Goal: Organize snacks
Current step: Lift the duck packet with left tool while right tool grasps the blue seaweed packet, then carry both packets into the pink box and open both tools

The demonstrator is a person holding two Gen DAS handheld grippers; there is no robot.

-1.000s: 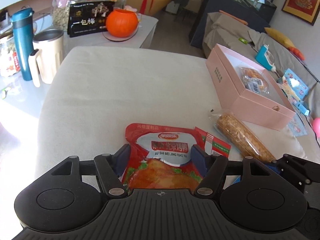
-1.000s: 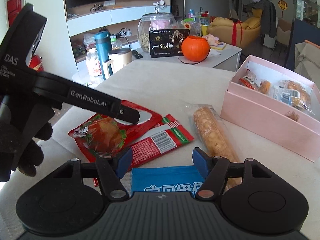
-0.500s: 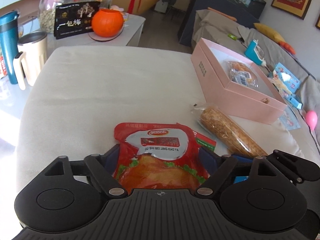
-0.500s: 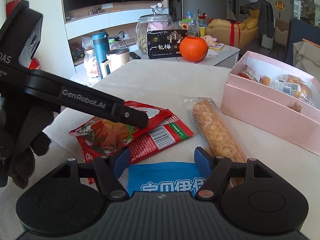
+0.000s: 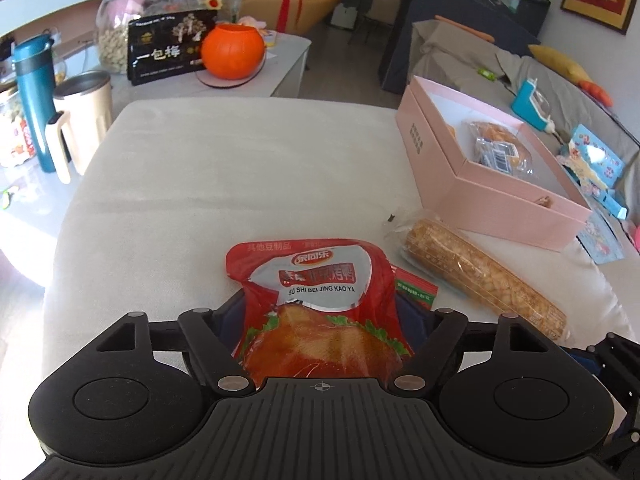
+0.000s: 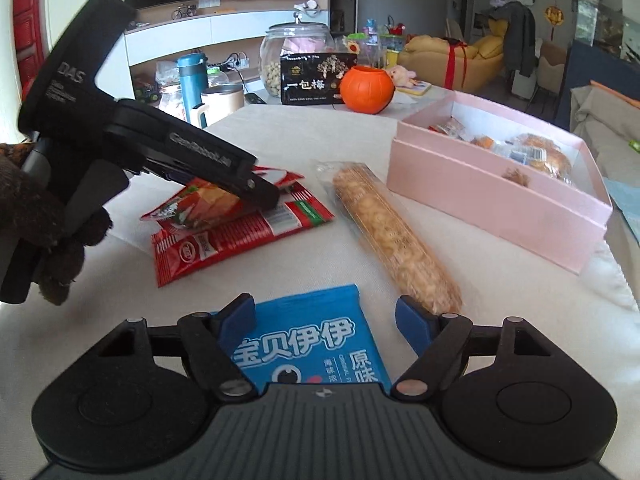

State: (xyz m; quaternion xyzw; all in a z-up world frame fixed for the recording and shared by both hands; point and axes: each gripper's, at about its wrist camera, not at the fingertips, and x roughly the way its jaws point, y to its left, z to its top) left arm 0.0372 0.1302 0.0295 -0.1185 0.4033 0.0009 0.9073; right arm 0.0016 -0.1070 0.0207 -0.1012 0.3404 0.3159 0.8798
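The red duck pouch (image 5: 320, 296) sits between the left gripper (image 5: 320, 316) fingers, which have just been closing on it, its near end lifted off the pale table (image 5: 224, 168). It overlaps a second red packet (image 6: 240, 236). Beside them lies a long cracker roll (image 6: 392, 236), with the pink box (image 6: 500, 196) beyond. The right gripper (image 6: 326, 320), just widening, straddles a blue packet (image 6: 312, 344) without pressing it.

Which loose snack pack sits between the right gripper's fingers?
The blue pack, flat on the table between the right gripper's open fingers. The red duck pouch is in the left gripper; the long clear-wrapped roll lies apart.
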